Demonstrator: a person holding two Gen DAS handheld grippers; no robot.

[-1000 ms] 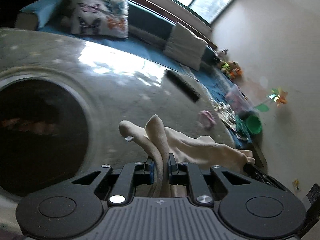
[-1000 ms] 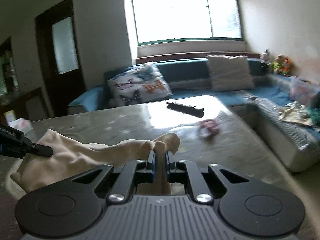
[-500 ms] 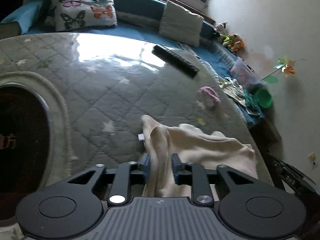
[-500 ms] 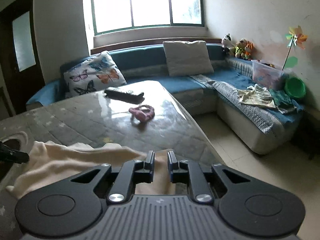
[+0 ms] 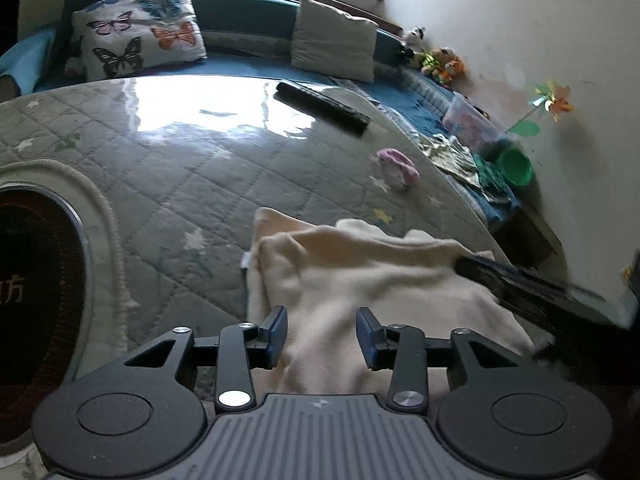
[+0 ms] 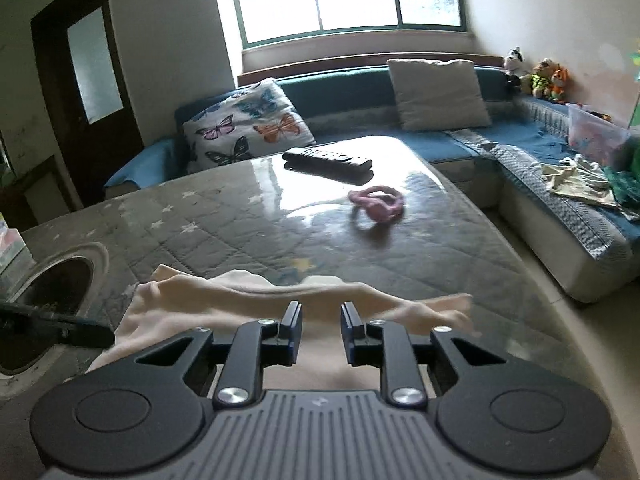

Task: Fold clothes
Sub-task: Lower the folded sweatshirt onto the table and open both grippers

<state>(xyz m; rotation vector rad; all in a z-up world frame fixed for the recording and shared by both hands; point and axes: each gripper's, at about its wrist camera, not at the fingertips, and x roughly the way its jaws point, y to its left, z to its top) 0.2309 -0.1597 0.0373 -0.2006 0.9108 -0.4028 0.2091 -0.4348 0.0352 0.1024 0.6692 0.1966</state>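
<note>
Left wrist view: we saw the cream garment (image 5: 360, 276) lying rumpled on the quilted desk (image 5: 192, 168), directly ahead of and under our left gripper (image 5: 322, 334). Its jaws were opening, a moderate gap, pads clear of the soft fleecy cloth bunched between them. The garment's long axis ran left to right across the jaws, its far end reaching the dark right gripper (image 5: 516, 284) at the right. Beyond the garment lay a pink hair tie (image 5: 398, 162) and a flat black remote (image 5: 322, 108) on the glossy, star-printed surface.

Right wrist view: we found our right gripper (image 6: 320, 334) with jaws opening too, still narrow, cloth beneath but not pinched. The garment stretched sideways as a limp ridge, toward the left gripper's tip at the left. Both grippers sat equally close to it.
</note>
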